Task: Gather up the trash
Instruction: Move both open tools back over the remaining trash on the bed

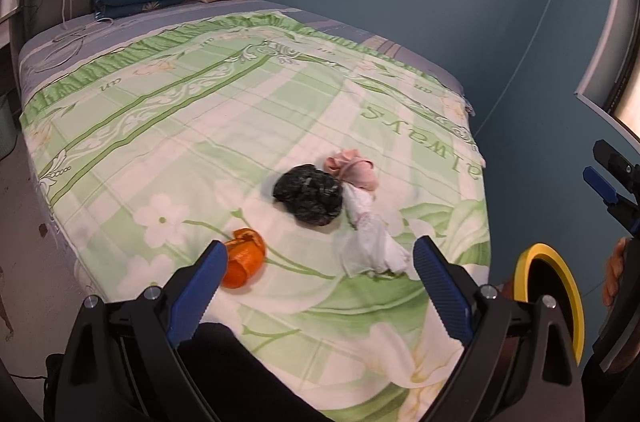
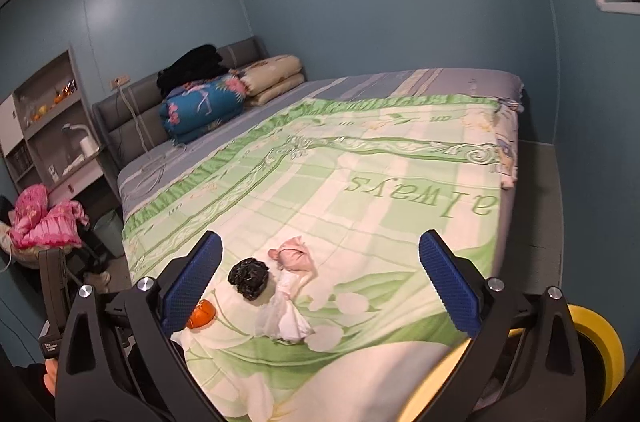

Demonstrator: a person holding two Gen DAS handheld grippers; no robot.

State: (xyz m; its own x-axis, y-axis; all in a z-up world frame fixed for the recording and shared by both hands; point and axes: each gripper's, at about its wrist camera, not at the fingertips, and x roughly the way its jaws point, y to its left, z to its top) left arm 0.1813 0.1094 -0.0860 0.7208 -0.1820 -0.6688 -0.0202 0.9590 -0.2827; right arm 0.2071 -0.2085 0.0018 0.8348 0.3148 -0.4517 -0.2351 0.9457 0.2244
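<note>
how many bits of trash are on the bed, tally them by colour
orange: 1, the orange peel
black: 1, the crumpled black bag
pink: 1, the pink wad
white: 1, the white bag
total: 4, all lying on the green bedspread

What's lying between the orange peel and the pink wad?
The black bag lies between the orange peel and the pink wad, clear in both wrist views.
</note>
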